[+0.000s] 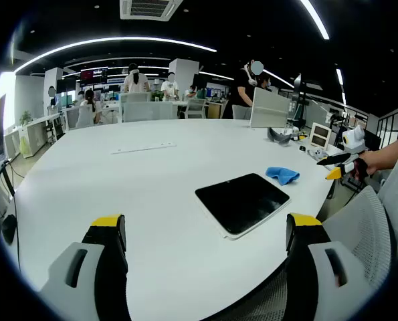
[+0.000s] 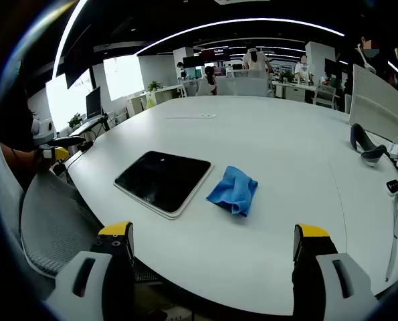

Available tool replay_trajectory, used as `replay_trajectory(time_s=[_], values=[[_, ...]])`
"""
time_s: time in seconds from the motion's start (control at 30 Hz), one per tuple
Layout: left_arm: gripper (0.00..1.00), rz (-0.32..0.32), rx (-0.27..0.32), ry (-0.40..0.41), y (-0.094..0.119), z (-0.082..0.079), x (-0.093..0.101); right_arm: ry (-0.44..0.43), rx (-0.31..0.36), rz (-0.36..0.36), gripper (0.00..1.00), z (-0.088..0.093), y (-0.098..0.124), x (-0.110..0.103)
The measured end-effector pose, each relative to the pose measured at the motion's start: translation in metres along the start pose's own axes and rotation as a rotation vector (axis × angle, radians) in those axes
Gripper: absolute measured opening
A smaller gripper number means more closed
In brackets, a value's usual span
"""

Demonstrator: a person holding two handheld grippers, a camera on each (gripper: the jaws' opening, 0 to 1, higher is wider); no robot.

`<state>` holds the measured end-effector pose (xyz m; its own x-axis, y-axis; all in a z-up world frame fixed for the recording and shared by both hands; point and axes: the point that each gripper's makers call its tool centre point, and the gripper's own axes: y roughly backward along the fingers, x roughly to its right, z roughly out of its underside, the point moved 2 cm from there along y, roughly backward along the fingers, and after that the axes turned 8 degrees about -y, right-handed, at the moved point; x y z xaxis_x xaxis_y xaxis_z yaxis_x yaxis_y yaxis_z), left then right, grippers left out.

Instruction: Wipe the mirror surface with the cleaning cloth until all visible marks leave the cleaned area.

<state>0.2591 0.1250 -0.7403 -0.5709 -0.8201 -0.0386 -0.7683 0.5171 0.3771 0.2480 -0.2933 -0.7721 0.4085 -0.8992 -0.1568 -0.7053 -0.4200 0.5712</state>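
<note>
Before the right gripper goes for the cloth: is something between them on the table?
Nothing visible. Bare white table lies between the open right gripper and the blue cloth, which sits beside the mirror.

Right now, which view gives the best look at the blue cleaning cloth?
The right gripper view: the blue cleaning cloth lies crumpled, large and near centre, beside the mirror. The left gripper view shows it small and farther off, beyond the mirror.

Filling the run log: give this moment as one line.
stage: before wiping | mirror: flat on table | cloth: crumpled beside mirror, untouched | left gripper: open | right gripper: open
</note>
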Motion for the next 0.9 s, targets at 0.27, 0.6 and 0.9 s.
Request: replay_trajectory(time_s=[0.27,0.6,0.9], values=[[0.99,0.014,-0.036,-0.023,0.005,0.011,0.001,-0.030,0.030,0.016,0.98,-0.008,0.005,0.010],[0.99,-0.044,-0.050,-0.013,0.011,0.013,-0.021,-0.044,0.013,0.017,0.98,-0.003,0.005,0.017],[0.99,-0.042,-0.038,-0.051,0.009,0.008,-0.018,-0.046,0.014,0.014,0.98,-0.005,-0.001,0.020]])
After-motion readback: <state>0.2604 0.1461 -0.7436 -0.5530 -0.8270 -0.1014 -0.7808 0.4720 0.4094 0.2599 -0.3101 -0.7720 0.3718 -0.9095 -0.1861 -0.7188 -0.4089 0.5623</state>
